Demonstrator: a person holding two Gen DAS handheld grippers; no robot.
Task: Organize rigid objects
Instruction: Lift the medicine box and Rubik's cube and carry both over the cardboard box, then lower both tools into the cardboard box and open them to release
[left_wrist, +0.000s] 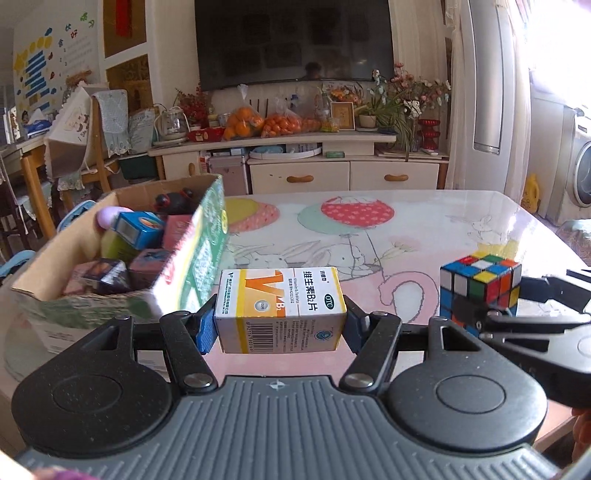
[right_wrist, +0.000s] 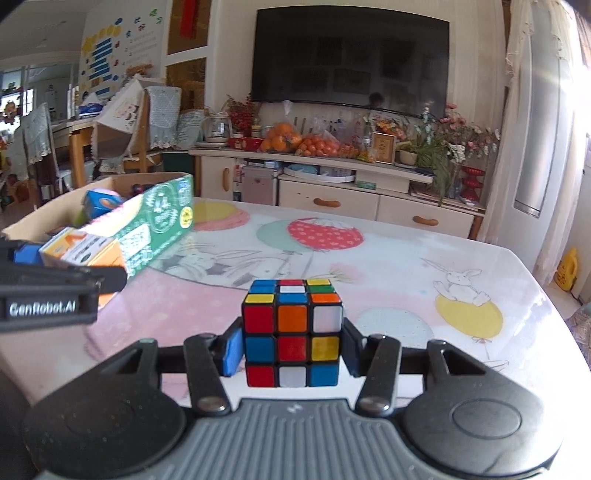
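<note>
Left wrist view shows the left gripper (left_wrist: 280, 319) closed on a pill box (left_wrist: 282, 308), blue pads pressing its two ends, held above the table (left_wrist: 424, 221). Just left of it stands a carton (left_wrist: 192, 254) with small boxes and toys inside. Right wrist view shows the right gripper (right_wrist: 291, 350) clamped on a cube (right_wrist: 291, 334), also off the table, to the right of the pill box. Farther back a cabinet (right_wrist: 332, 184) carries oranges (right_wrist: 284, 138), under a TV (right_wrist: 351, 55).
</note>
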